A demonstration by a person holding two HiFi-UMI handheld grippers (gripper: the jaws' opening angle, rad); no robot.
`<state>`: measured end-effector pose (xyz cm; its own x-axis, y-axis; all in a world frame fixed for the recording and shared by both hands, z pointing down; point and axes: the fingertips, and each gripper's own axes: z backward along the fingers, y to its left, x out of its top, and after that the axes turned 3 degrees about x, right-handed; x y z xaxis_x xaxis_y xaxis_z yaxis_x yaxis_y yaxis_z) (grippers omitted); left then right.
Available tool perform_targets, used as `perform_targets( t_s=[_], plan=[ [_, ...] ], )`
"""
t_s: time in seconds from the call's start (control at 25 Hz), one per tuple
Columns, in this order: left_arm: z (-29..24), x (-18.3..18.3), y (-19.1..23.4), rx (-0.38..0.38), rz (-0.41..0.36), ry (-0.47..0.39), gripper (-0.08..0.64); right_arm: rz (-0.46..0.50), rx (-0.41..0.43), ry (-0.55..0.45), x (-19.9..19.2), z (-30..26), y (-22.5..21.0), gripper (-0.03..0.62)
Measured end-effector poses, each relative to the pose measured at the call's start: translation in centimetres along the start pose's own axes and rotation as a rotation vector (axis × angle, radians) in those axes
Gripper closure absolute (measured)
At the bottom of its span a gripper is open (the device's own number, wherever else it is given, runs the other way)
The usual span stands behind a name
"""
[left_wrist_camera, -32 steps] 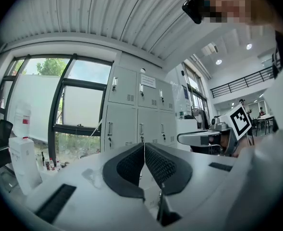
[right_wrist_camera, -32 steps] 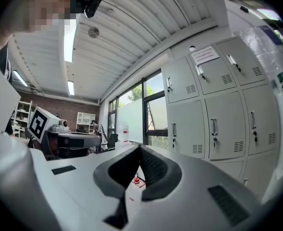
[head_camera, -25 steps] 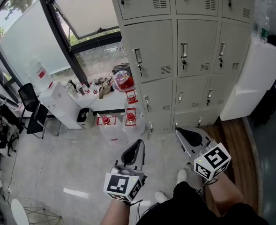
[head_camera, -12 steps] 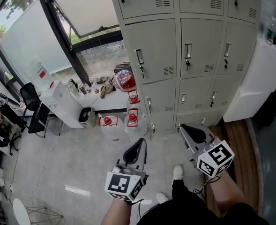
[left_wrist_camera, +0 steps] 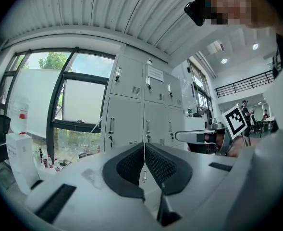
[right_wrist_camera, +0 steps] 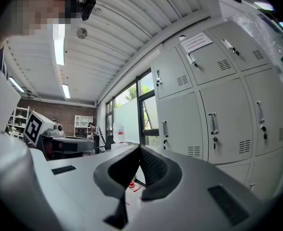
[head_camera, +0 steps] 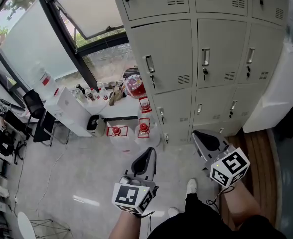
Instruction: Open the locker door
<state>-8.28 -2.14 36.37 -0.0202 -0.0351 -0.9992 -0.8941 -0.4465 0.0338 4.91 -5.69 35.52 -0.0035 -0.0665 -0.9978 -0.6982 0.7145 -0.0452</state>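
Standing a little way back from the lockers (head_camera: 186,59), the person holds both tools out level toward them. The left tongs (head_camera: 146,152) are pressed together with nothing between them, and the right tongs (head_camera: 197,135) are likewise together and empty. In each gripper view the ribbed black pads meet along one line. Neither pair touches the lockers, and every locker door in sight is shut. The middle-row door (head_camera: 163,54) nearest the window has an upright handle (head_camera: 149,64) near its left edge and a vent grille low on its right. The neighbouring door (head_camera: 221,46) is built the same way. Left of the lockers, a low white bench (head_camera: 121,108) by the window carries bottles, and red-capped jugs (head_camera: 117,132) stand on the pale floor below it.
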Motion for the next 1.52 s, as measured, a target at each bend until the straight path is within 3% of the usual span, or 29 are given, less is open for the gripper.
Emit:
perform_targets(
  t_s=[0.4, 0.56, 0.72, 1.08, 1.52],
  plan=[
    [-5.9, 0.6, 2.2, 0.040, 0.032, 0.009, 0.540, -0.002, 0.037, -0.005, 0.5, -4.3, -5.1, 0.538],
    [-8.1, 0.3, 3.1, 0.056, 0.018, 0.044, 0.540, -0.009, 0.044, -0.003, 0.5, -5.8, -7.3, 0.538],
    [-11.1, 0.9, 3.8, 0.065, 0.035, 0.016, 0.540, -0.011, 0.059, -0.006, 0.7, -7.5, -9.7, 0.538],
    [-16.9, -0.3, 5.2, 0.088, 0.022, 0.037, 0.540, -0.030, 0.083, 0.010, 0.0, -10.0, -14.9, 0.538],
    [-21.8, -0.7, 5.6, 0.116, 0.023, 0.049, 0.540, -0.056, 0.112, 0.030, -1.5, -10.7, -17.7, 0.538]
  ],
)
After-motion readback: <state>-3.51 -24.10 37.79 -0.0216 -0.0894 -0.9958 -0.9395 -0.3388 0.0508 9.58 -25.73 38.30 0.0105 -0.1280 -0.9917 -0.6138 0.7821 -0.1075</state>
